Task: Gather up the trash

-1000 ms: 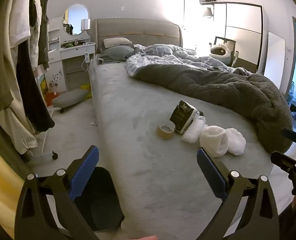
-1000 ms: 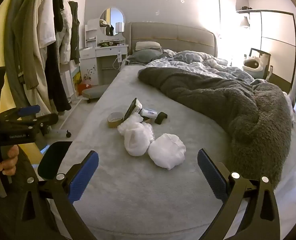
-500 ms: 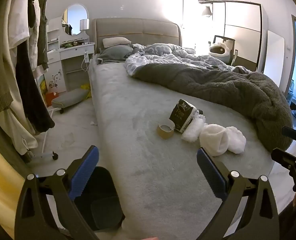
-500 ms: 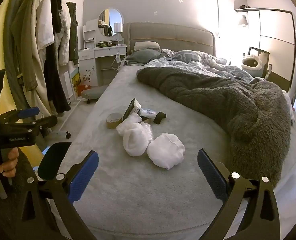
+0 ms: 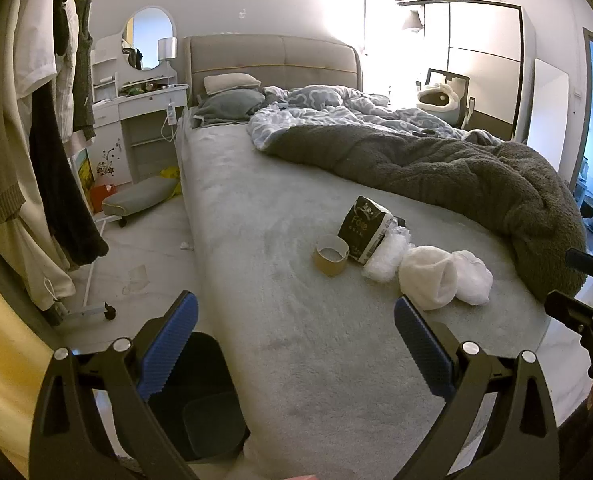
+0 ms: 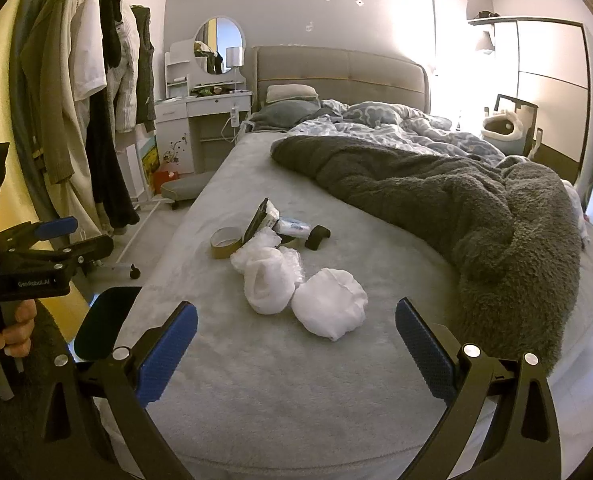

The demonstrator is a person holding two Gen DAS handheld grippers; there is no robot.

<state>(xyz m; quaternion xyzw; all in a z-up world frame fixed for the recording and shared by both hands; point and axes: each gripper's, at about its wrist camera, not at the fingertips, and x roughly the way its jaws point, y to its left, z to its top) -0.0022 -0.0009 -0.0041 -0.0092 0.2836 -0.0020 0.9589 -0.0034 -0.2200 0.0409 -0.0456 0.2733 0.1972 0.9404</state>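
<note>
A heap of trash lies on the grey bed [image 6: 280,384]: two white crumpled wads [image 6: 328,308] [image 5: 428,280], a clear plastic wrap [image 6: 264,248], a brown tape roll [image 5: 330,254] [image 6: 224,240], a black tissue pack [image 5: 364,228], a small tube [image 6: 292,226] and a small black piece [image 6: 317,237]. My right gripper [image 6: 296,354] is open, short of the wads, nothing between its blue pads. My left gripper [image 5: 294,346] is open over the bed's near left corner, above a dark bin [image 5: 200,412] on the floor. The bin's rim [image 6: 104,320] also shows in the right wrist view.
A dark fuzzy blanket [image 6: 476,216] covers the right side of the bed, with a patterned quilt behind. Clothes hang on a wheeled rack [image 5: 36,152] at the left. A white dressing table [image 5: 140,108] and a low stool [image 5: 140,198] stand by the headboard.
Both views have drifted only slightly; the trash heap sits a little nearer in the right wrist view. Both grippers stay open and empty.
</note>
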